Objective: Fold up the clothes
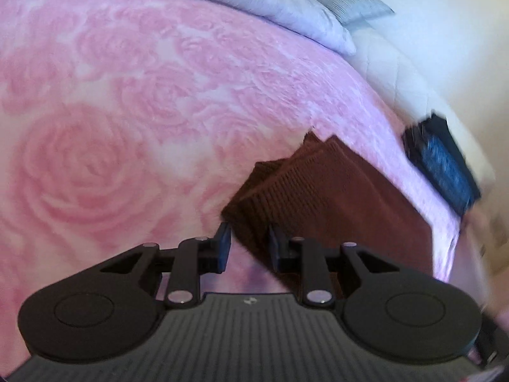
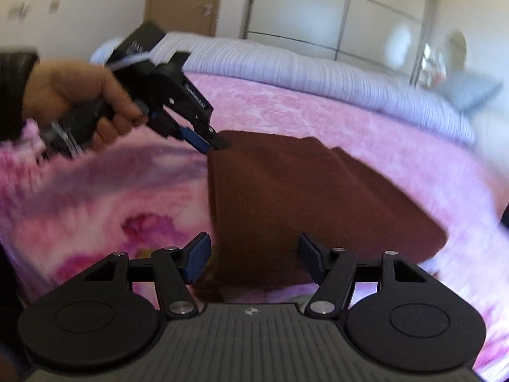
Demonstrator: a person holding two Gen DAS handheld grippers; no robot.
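The left gripper (image 1: 249, 243) has its two pads drawn fairly near each other with a narrow gap between them. A corner of the folded brown garment (image 1: 334, 197) lies in that gap, but whether the pads actually press on the cloth cannot be told from its own view. In the right wrist view the same left gripper (image 2: 216, 145) points down at the far left corner of the brown garment (image 2: 302, 200), its tips at the cloth's edge; a bare hand (image 2: 79, 102) with a dark sleeve wraps the handle.

The right gripper (image 2: 251, 259) stands with its jaws spread wide. The near edge of the garment lies between and just beyond the blue-padded fingers (image 2: 198, 259), and neither pad touches it. From the left wrist view the right gripper (image 1: 445, 165) shows only as a blurred dark shape past the garment's far side.

Beyond both tools, the garment rests as a stacked, ribbed fold with stepped corners, flat on a pink rose-patterned blanket (image 1: 127, 95). Further out, a pale lilac striped bedcover (image 2: 302, 67) runs along the blanket's far edge, with a grey-blue pillow (image 2: 467, 92) at its end. Behind the bed stand a wooden door (image 2: 187, 0) and a white wardrobe (image 2: 334, 9).
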